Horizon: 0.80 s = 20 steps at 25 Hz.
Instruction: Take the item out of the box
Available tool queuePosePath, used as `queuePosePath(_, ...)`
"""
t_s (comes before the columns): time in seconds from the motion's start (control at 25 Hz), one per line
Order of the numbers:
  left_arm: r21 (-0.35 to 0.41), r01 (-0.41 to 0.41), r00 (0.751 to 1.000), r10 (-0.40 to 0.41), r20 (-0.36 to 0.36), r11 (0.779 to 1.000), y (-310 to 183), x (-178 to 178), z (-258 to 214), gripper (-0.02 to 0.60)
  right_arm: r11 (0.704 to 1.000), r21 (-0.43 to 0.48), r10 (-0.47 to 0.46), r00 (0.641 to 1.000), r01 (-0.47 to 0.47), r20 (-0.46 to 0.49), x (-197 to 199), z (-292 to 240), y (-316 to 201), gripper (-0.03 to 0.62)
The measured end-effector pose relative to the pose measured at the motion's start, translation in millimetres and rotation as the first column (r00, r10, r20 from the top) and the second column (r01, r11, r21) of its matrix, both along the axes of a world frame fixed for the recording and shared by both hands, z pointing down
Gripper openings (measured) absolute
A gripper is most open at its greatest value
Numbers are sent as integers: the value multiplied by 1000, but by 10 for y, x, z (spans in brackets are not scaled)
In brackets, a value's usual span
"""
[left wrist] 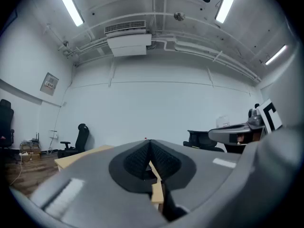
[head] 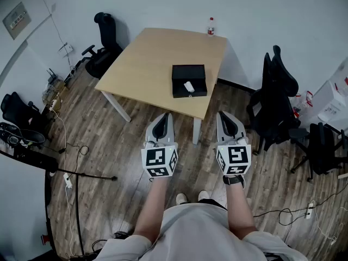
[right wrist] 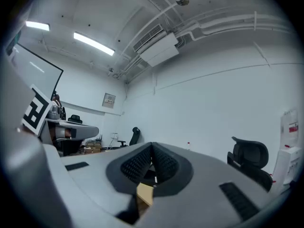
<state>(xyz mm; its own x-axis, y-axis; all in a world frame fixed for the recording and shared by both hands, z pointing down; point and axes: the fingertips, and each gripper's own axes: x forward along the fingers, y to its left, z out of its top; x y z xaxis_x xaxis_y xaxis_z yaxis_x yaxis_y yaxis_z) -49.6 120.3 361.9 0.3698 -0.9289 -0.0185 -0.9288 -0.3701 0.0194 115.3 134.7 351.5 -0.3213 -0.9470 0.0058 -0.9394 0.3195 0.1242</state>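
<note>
**Two grippers shut and empty, well short of the box**

Judged to be the opening approach: nothing lifted yet, nothing touched, the item not yet out. Calls next for a step toward the table (head: 152, 58) and a reach over its near edge. Calls also for one pair of jaws parted wide enough to straddle the item before closing on it. Probably the right-hand pair, being more nearly in line with the box, though only a guess.

Left gripper (head: 164, 118) held level over the wooden floor, short of the table's near edge. Jaws together, nothing between the pads, in contact with nothing.

Ahead, between the two tools: black box (head: 182, 72) lying open toward the table's near right corner, no lid in the way. Small white item (head: 188, 87) inside, in the near half of the box, plainly exposed from above. Bottle (head: 210, 27) upright at the far right corner, well apart from the box and unlikely to hinder the reach.

Right gripper (head: 224, 117) likewise level over the floor. Jaws closed all the way, empty, clear of table and box alike.
</note>
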Motion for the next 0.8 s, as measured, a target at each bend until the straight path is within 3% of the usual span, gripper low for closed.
queuePosePath(0.24,-11,15,1000,-15,10,1000,6,-171,-21,8,1000,14,-6,1000,6,-18,-165,-77,44,12)
queuePosePath(0.44,-42,80,993,-75,92,996,-1,-313,25,8,999,32,-4,1000,5,-29,-238,-148,119,12)
queuePosePath(0.64,-86,115,988,-105,110,990,24,-482,136,7,1000,3,-5,1000,5,-18,-375,-122,128,12)
queuePosePath(0.8,-58,103,990,-97,100,993,59,-633,42,6,1000,-7,-20,999,20,-26,-589,-107,140,14)
